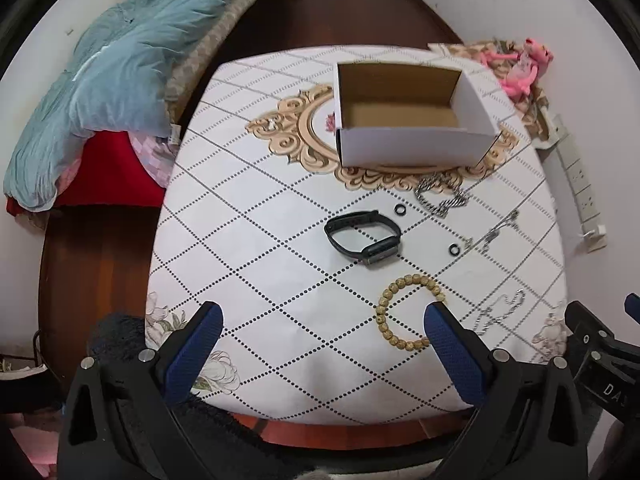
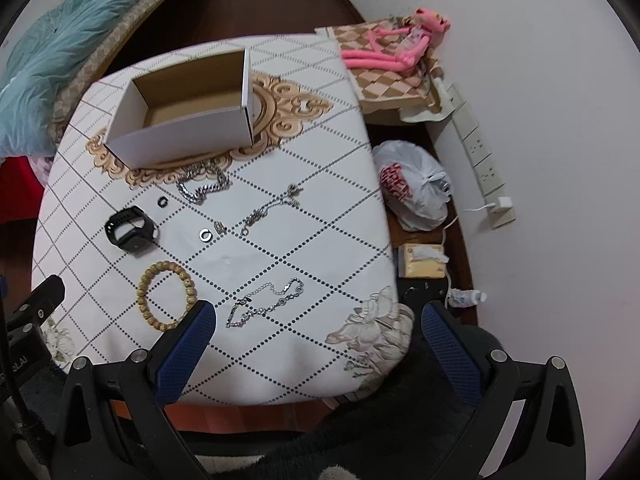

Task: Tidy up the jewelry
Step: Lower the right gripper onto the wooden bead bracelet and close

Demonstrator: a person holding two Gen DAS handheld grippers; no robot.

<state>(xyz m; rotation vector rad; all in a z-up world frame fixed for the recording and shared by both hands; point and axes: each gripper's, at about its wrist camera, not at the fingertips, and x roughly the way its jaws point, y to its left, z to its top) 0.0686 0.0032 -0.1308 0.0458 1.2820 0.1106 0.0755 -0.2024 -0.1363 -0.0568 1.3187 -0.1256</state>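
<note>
An empty white cardboard box (image 1: 412, 146) (image 2: 180, 140) stands open at the far side of the table. In front of it lie a thick silver chain (image 1: 440, 196) (image 2: 202, 184), a black watch (image 1: 362, 236) (image 2: 130, 230), two small rings (image 1: 400, 210) (image 1: 455, 249), a thin silver necklace (image 2: 272, 208), a wooden bead bracelet (image 1: 408, 312) (image 2: 166, 296) and a silver chain bracelet (image 2: 264, 306). My left gripper (image 1: 324, 338) hangs open above the near table edge, its right finger over the bead bracelet. My right gripper (image 2: 320, 344) is open over the near right corner.
The table (image 1: 260, 240) has a white diamond-patterned cloth. A blue quilt (image 1: 100, 92) lies on a bed to the left. To the right are a pink plush toy (image 2: 400, 44), a power strip (image 2: 476, 140), a plastic bag (image 2: 416, 184) and a tissue box (image 2: 422, 260).
</note>
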